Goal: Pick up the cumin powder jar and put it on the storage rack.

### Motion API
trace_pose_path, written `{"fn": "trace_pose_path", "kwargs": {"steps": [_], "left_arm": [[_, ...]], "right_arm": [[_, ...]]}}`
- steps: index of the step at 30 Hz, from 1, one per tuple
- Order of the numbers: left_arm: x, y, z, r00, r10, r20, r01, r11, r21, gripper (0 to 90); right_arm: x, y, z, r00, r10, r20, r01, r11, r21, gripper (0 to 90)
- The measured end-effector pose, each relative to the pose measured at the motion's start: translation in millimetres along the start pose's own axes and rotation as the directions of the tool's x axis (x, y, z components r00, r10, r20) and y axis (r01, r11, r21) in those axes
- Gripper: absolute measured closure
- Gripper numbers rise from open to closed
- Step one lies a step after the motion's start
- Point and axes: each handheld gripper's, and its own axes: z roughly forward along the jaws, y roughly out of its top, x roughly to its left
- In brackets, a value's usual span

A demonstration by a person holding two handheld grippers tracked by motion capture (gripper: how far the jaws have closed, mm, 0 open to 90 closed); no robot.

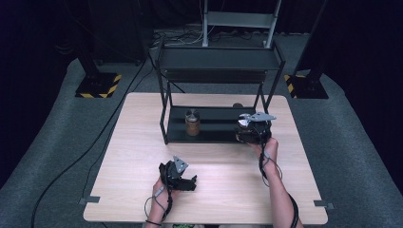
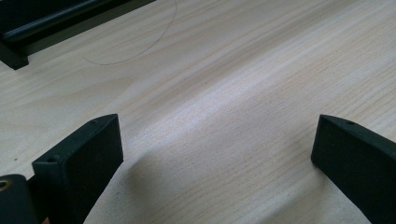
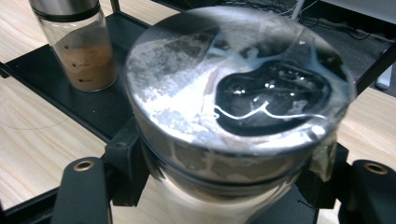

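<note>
Right gripper fingers pinch a steel-capped glass spice jar at the black metal rack; left gripper fingers spread above the pale wooden table.

Blk grippers, grey plates, prob. cabled

The left black two-jaw gripper rests low with jaws spread wide and nothing between them; the right black two-jaw gripper, forearm extended forward, is clamped tight.

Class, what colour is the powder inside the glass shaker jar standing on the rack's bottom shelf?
Brown, clearest in the right gripper view: glass shaker jar.
</note>
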Motion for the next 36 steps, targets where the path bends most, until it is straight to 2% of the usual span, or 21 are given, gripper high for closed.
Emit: {"fn": "trace_pose_path", "kwargs": {"steps": [36], "left_arm": [[-0.4, -0.2, -0.1, 1.0000, 0.002, -0.001, -0.002, 1.0000, -0.001, 1.9]], "right_arm": [[-6.3, 3.3, 14.6, 0.9998, 0.019, 0.006, -0.019, 1.000, 0.008, 30.1]]}}
